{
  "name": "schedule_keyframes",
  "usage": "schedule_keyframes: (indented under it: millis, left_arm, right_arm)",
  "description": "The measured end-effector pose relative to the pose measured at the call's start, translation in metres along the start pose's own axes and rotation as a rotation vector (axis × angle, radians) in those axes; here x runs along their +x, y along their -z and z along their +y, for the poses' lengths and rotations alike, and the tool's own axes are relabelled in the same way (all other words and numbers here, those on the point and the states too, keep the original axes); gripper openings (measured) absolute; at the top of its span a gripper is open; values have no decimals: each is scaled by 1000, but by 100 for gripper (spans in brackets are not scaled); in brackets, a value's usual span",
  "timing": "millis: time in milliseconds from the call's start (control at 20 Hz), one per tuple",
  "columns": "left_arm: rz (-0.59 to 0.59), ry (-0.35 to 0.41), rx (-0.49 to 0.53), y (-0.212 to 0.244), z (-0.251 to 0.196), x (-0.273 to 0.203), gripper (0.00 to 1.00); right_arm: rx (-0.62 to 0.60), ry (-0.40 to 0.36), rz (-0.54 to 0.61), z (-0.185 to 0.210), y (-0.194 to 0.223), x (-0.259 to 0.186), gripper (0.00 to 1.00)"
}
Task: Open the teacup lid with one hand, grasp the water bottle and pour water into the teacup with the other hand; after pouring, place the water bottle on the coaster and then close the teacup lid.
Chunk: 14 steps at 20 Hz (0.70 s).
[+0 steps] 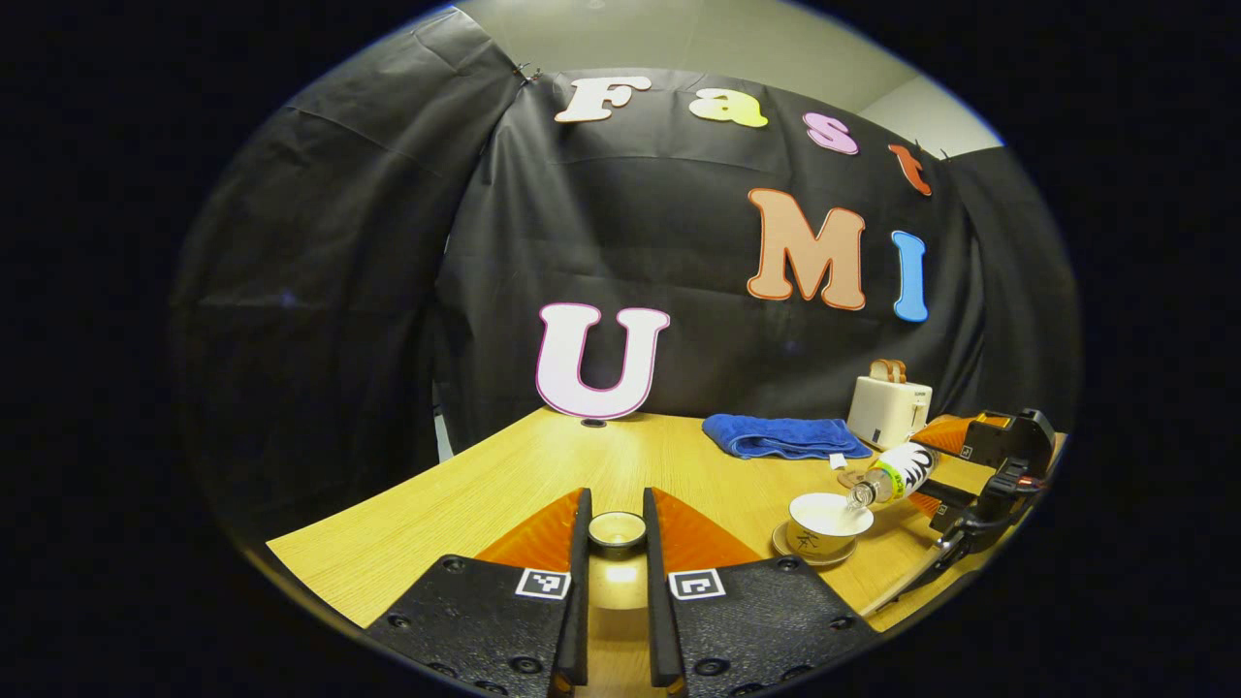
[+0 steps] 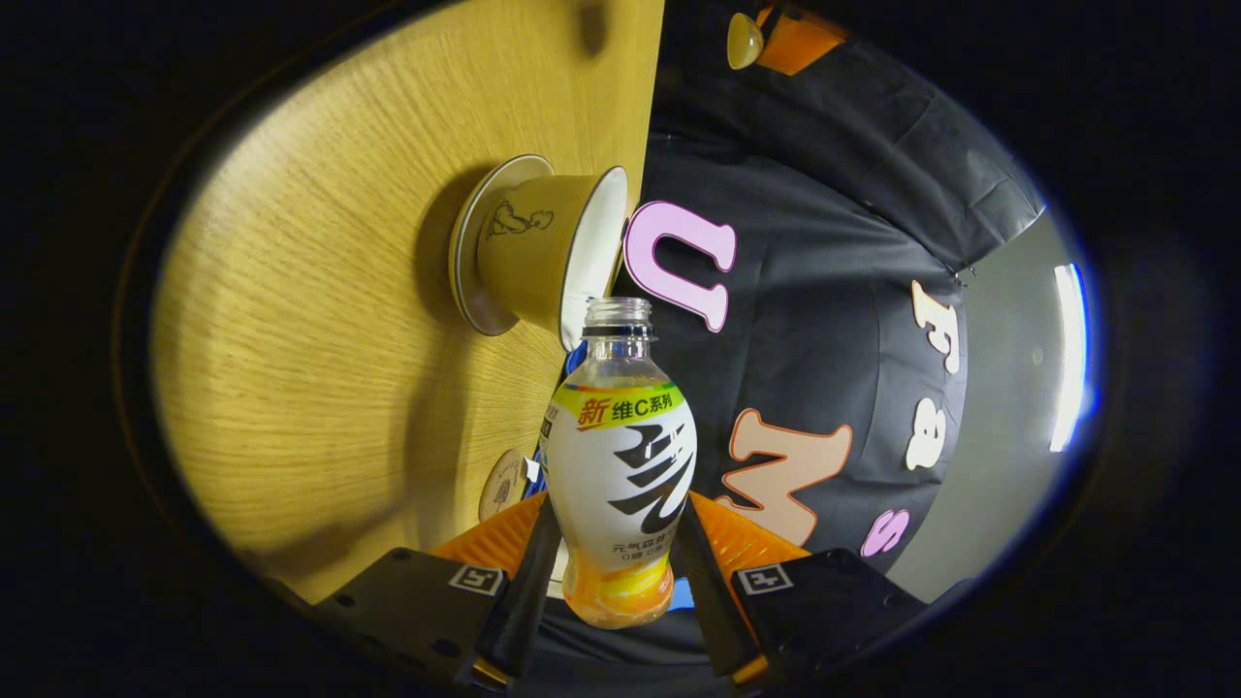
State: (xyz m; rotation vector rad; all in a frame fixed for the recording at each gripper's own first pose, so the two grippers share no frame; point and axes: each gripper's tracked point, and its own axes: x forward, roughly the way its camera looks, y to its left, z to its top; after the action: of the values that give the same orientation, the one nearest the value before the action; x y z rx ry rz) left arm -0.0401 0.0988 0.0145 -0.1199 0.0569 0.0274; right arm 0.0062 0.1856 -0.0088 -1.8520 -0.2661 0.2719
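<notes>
My left gripper is shut on the small round teacup lid and holds it above the wooden table. To the right, the open white teacup stands on its saucer. The uncapped water bottle is tipped with its mouth over the cup's rim, held by my right gripper. In the right gripper view, the right gripper is shut on the lower body of the bottle, whose neck points at the teacup. A round brown coaster lies just beyond the cup.
A folded blue towel and a white toaster sit at the back right of the table. The table's edge runs close behind the right gripper. The left gripper with the lid appears far off in the right gripper view.
</notes>
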Motion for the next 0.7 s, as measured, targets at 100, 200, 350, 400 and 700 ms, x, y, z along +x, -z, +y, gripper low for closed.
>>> schedule_keyframes:
  millis: [100, 200, 350, 400, 700]
  left_arm:
    - [-2, -4, 3, -1, 2, 0, 22]
    - [-4, -7, 8, -3, 3, -1, 22]
    - [-7, -3, 9, -4, 1, -1, 22]
    - [-7, -1, 6, -4, 1, -2, 22]
    - [-12, 6, -5, -7, 0, -4, 22]
  right_arm:
    - [-17, -5, -5, -1, 0, 2, 72]
    - [-39, -6, -13, -3, -1, 1, 71]
    - [-88, -3, -27, -5, -5, 0, 72]
    - [-102, -4, -31, -5, -6, -1, 72]
    - [-195, -2, -38, -13, 0, 6, 72]
